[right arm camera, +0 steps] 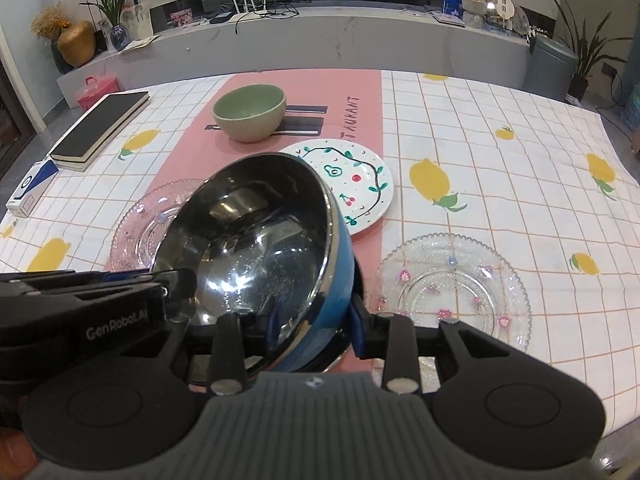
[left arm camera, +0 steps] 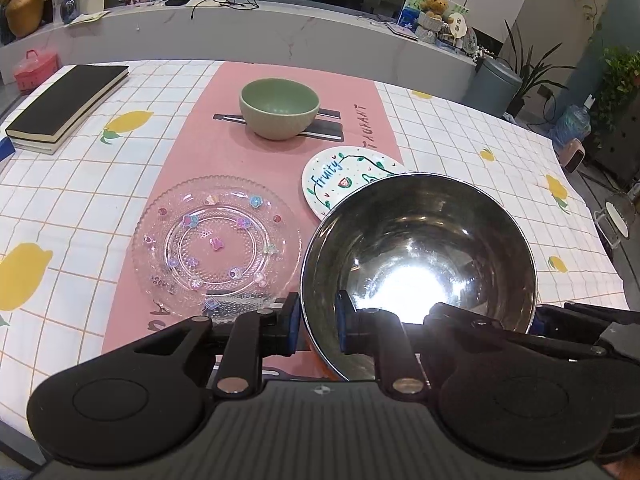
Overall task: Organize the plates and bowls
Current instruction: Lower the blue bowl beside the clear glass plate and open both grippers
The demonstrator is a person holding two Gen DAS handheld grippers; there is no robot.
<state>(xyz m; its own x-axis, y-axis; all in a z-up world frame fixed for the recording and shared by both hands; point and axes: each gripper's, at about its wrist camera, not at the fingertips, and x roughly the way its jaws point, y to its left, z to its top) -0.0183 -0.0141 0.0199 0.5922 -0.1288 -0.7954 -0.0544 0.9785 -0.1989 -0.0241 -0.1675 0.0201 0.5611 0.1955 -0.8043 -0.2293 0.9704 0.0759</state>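
Your left gripper is clamped narrow on the near rim of the steel-lined bowl with a blue outside, one pad outside the wall and one inside. Your right gripper straddles the same bowl's rim from the other side: the jaws stand partly apart, the blue wall between them, and you cannot tell whether the pads press on it. The bowl sits tilted, held above the pink runner on the lemon-print checked tablecloth.

Just beside the bowl on its left lies a clear scalloped glass plate with small coloured flowers; a second glass plate like it lies to its right. Behind the bowl, partly hidden by it, is a white painted ceramic plate with fruit drawings. Farther back a pale green ceramic bowl stands upright on the runner. A black notebook lies at the far left.
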